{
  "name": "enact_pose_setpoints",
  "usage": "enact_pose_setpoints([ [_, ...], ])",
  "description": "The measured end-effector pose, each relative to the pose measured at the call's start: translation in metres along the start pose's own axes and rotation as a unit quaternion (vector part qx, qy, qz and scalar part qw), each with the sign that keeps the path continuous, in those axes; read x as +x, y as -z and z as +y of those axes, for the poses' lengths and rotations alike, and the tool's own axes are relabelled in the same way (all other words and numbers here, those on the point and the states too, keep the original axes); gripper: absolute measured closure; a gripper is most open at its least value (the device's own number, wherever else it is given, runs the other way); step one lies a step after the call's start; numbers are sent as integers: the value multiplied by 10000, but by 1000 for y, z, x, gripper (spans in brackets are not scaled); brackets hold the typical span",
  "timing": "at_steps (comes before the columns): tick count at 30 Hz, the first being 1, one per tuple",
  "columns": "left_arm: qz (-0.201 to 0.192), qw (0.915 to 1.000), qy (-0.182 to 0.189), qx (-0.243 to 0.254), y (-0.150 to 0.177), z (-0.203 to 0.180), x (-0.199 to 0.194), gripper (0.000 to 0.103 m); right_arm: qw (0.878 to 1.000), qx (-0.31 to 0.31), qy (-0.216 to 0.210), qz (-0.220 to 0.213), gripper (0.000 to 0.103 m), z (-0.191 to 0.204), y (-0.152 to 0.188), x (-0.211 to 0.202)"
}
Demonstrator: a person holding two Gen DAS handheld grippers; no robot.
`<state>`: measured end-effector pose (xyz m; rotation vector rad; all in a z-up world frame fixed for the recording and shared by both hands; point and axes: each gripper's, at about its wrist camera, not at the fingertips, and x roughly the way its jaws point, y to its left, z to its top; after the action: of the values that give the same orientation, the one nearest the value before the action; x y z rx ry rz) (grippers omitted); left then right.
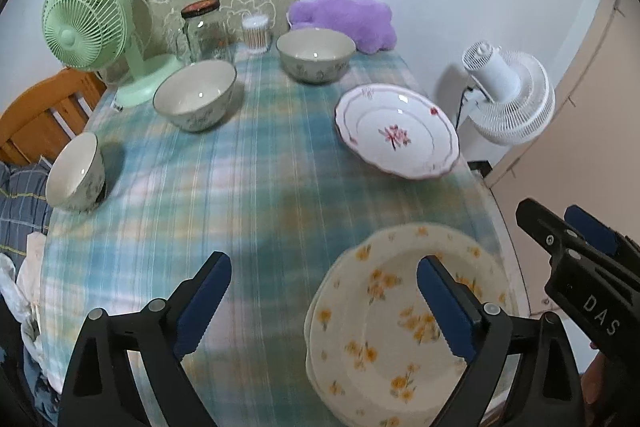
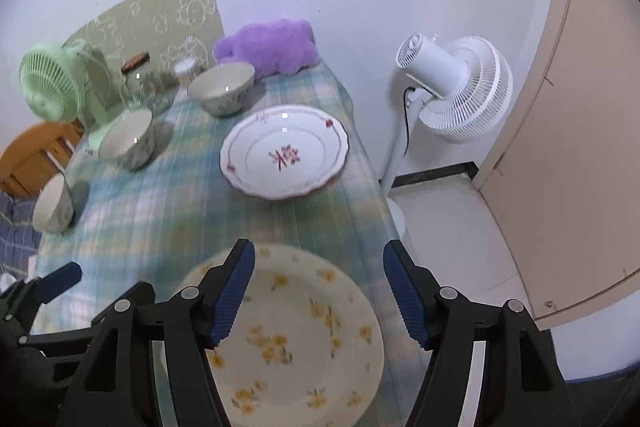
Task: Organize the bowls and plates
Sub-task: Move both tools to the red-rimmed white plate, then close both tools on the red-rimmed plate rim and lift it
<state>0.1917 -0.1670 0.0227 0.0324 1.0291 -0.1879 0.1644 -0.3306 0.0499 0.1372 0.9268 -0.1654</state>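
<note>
With both my left claw and right claw spread apart and holding nothing above the yellow-flowered plate, the pink-flowered plate lies beyond it, three bowls farther left.

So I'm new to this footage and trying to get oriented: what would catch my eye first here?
Probably the yellow-flowered plate at the near edge of the checked tablecloth, right below both open grippers, left and right. Farther back sits a white plate with pink flowers, with three bowls around it; the nearest bowl is at the left edge. A mint-green fan stands far left.
</note>
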Motion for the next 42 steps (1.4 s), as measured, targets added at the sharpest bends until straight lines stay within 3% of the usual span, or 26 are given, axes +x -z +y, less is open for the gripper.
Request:
enact_pose_setpoints([
  [11, -253, 9989, -322, -233, -64, -22, 44, 8, 9992, -227, -252, -200, 33, -19, -69, 51],
  [15, -278, 9983, -386, -342, -81, -30, 62, 8, 9986, -345, -313, -240, 24, -24, -89, 73],
  [24, -174, 9971, -569, -466, -109, -55, 118, 11, 9972, -558, -487, -121, 21, -32, -123, 138],
  [28, -109, 9963, -694, -492, -115, -57, 146, 14, 9970, -603, -493, 17, 21, -32, -130, 172],
  [35, 272, 9951, -715, -632, -119, -53, 194, 30, 9975, -513, -399, 296, 22, -33, -130, 218],
  [39, 371, 9945, -797, -571, -115, -55, 206, 32, 9964, -471, -435, 560, 33, -33, -125, 236],
  [42, 276, 9944, -876, -525, -115, -59, 207, 32, 9937, -333, -620, 872, 48, -32, -122, 248],
])
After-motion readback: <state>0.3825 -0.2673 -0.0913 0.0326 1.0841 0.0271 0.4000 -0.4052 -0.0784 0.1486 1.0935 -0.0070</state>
